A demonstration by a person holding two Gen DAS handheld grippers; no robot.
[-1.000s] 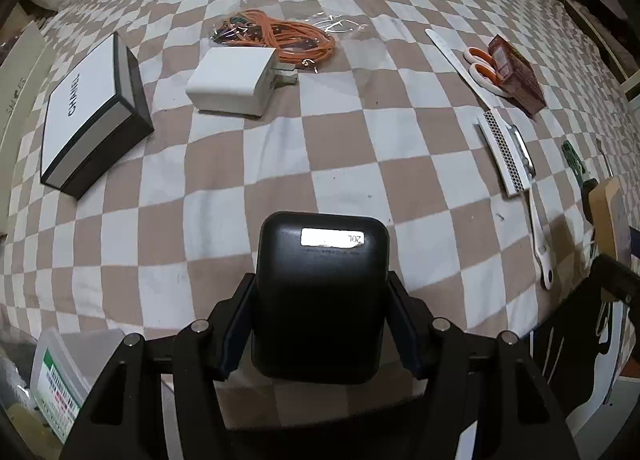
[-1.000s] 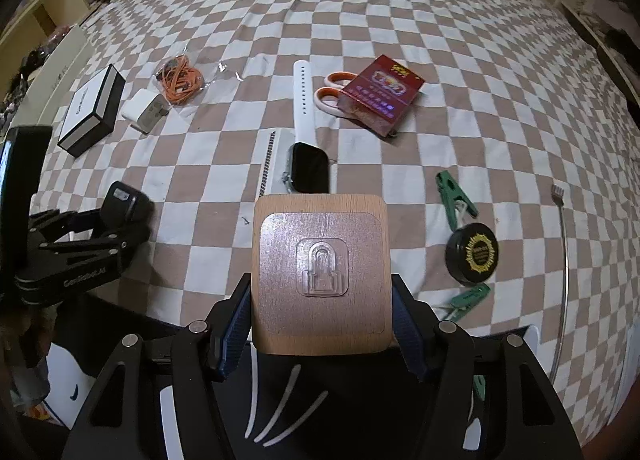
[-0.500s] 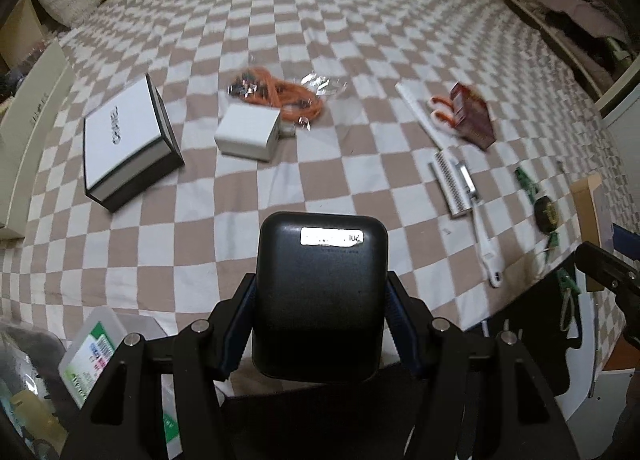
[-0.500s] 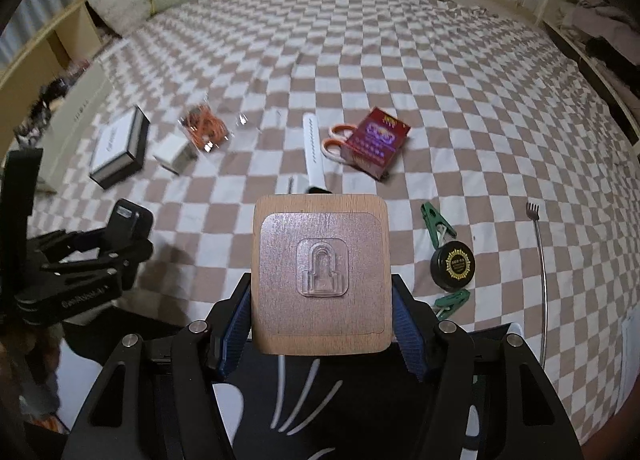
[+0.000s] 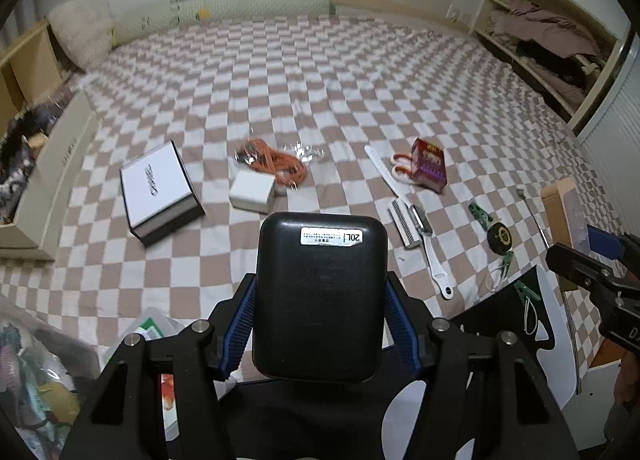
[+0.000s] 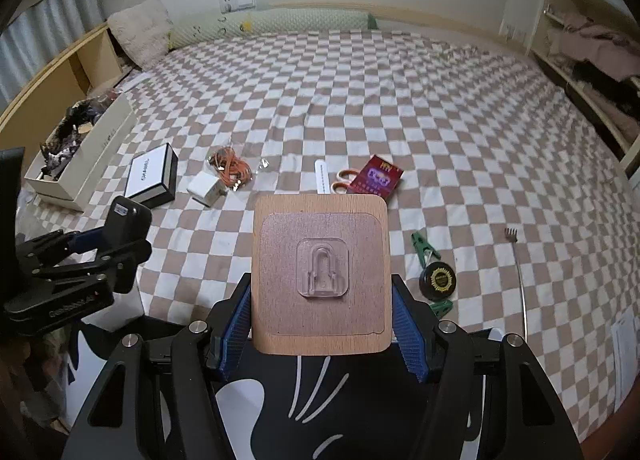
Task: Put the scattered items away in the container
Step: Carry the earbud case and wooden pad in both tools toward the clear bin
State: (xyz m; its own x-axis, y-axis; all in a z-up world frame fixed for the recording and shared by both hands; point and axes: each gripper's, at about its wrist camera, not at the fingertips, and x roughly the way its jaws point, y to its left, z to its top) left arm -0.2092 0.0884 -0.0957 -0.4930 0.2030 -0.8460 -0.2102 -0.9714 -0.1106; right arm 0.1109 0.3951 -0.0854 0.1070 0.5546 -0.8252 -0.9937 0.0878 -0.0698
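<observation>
My left gripper (image 5: 320,324) is shut on a black rounded case (image 5: 320,292), held above the near edge of the checkered bed (image 5: 320,80). My right gripper (image 6: 322,324) is shut on a wooden square plate with a clear hook (image 6: 322,272). On the bed lie a white boxed item (image 5: 158,190), a white charger (image 5: 252,196), an orange cable (image 5: 276,164), scissors (image 5: 400,164), a red box (image 5: 430,164), a white watch and comb (image 5: 412,220), green clips (image 6: 424,246) and a black round tin (image 6: 438,280). An open box container (image 6: 80,164) sits at the bed's left edge.
A thin metal fork-tipped rod (image 6: 520,280) lies at the right of the bed. Wooden shelves with clothes (image 5: 552,44) line the right wall. A pillow (image 6: 140,32) is at the far left. A clear bin with clutter (image 5: 40,372) sits below my left gripper.
Both grippers have lifted and pulled back from the bed, each still holding its item, so the bed's items look smaller and farther away.
</observation>
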